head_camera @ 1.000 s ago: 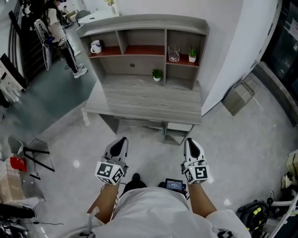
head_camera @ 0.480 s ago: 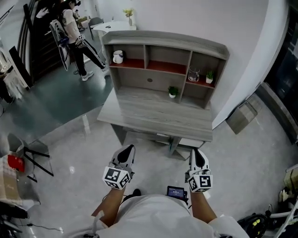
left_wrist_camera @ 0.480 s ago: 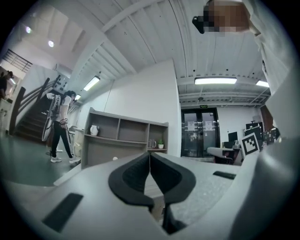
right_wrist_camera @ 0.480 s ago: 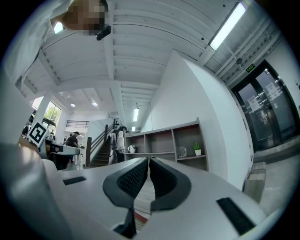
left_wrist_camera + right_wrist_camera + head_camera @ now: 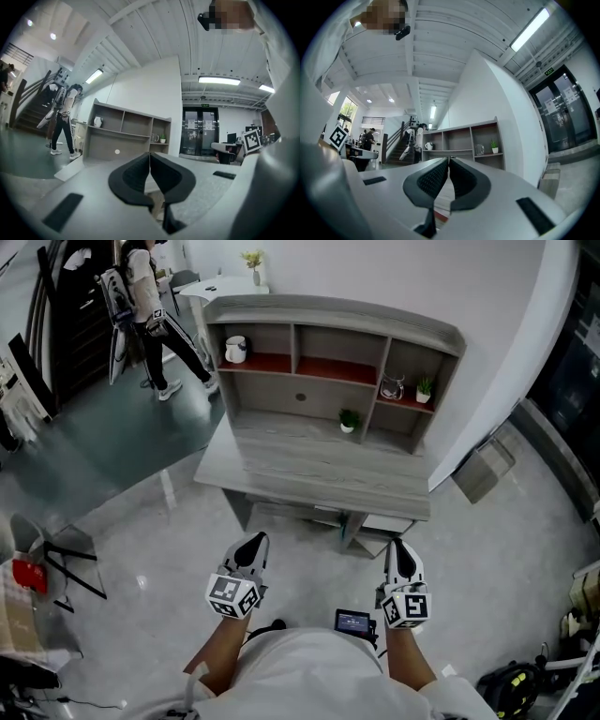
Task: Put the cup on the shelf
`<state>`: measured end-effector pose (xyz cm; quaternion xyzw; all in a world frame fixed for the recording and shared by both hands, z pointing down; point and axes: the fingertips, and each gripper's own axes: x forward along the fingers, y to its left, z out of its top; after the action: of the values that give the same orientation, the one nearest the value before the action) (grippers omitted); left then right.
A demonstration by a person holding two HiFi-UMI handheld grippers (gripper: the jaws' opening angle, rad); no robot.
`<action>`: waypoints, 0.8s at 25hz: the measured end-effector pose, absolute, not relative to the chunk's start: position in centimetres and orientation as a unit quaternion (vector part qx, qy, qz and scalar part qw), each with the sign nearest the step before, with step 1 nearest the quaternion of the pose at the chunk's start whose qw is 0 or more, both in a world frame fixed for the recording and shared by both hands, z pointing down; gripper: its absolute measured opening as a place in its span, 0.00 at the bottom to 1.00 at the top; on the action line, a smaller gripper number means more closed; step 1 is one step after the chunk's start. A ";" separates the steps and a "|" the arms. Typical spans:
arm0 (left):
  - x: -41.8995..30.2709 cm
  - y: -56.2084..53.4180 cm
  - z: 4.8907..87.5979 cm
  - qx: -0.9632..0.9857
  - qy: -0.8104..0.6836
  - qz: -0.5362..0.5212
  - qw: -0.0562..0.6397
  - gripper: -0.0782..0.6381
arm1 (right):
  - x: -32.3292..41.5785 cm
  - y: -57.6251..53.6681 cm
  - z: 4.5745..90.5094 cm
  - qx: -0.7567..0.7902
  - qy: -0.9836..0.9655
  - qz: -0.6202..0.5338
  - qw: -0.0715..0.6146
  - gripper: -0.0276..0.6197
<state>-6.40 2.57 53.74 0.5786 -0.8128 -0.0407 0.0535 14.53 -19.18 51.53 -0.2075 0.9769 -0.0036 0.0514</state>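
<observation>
A grey desk [image 5: 319, 474] with a shelf unit [image 5: 328, 320] stands ahead of me. A white cup [image 5: 235, 349] sits in the shelf's left compartment and a clear glass cup [image 5: 392, 387] in the right one. My left gripper [image 5: 251, 546] and right gripper [image 5: 402, 553] hang low over the floor, well short of the desk, both shut with nothing in them. The left gripper [image 5: 149, 155] in its own view faces the white cup [image 5: 97, 122] from far off. Beyond the right gripper [image 5: 449, 160], the glass cup [image 5: 479, 149] and white cup [image 5: 428, 146] show small.
Small potted plants stand on the desk [image 5: 348, 420] and beside the glass [image 5: 424, 388]. A person [image 5: 150, 296] walks at the back left. A cardboard box [image 5: 483, 470] lies right of the desk. A black folding stand [image 5: 70, 559] and a red item [image 5: 28, 576] are at the left.
The head view has shifted, so the desk now sits a little farther and more to the right. Both grippers stay shut and low. The person at the back has moved along.
</observation>
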 end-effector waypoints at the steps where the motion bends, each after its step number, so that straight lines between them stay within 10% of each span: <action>1: -6.3 2.4 53.6 0.582 -0.811 -0.042 0.053 0.13 | 14.5 -19.2 51.6 -0.208 0.977 -0.003 0.050 0.10; 20: -5.0 -1.0 52.7 0.584 -0.811 -0.016 0.029 0.13 | 16.5 -22.1 52.2 -0.207 0.978 0.001 0.035 0.10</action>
<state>-4.97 -0.96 52.66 0.5845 -0.8107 -0.0155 0.0292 16.50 -22.09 52.20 -0.2074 0.9776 0.0014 0.0348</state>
